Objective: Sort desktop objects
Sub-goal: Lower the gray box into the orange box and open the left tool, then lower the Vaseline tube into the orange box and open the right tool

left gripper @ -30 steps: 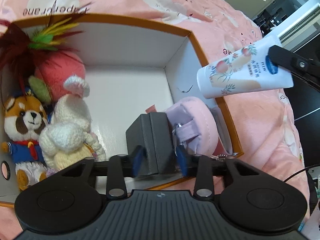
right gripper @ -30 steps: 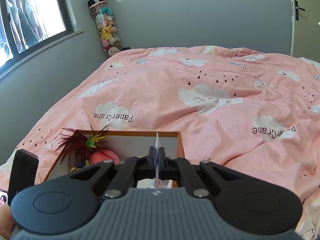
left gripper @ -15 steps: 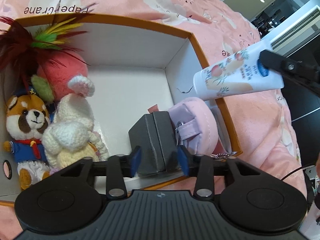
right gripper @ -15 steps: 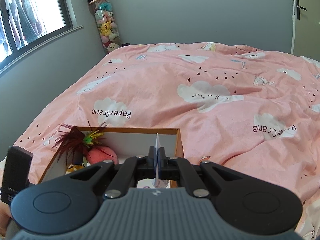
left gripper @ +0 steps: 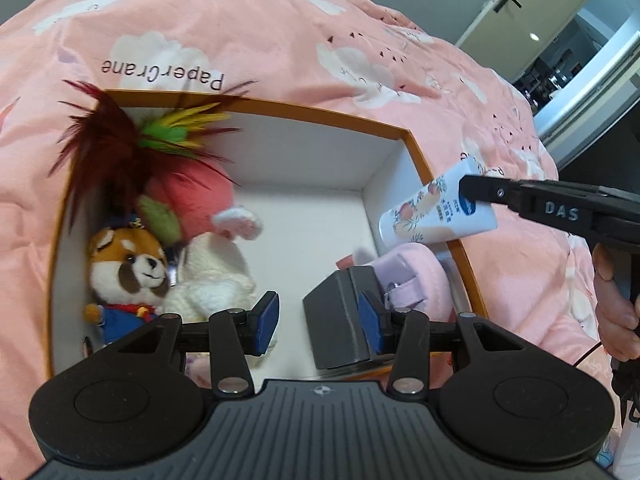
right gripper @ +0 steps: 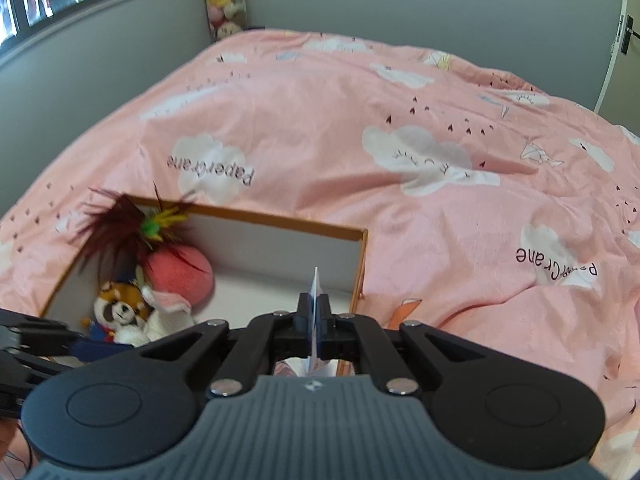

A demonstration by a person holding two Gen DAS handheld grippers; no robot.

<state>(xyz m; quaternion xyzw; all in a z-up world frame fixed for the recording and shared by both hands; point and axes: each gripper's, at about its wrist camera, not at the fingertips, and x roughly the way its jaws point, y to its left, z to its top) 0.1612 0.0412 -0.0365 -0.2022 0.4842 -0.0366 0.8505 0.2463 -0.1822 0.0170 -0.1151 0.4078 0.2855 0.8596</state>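
Left gripper released, jaws just widened — dark grey box loose in orange-rimmed cardboard box. Right gripper clenched on white floral cream tube — above rim.

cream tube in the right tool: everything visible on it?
The cream tube is white soft plastic, printed with peaches and leaves plus a blue oval logo. The right tool is shut on its flat crimped end, holding it tilted, round end lowest, above the right wall of the orange box. Only the tool touches it.
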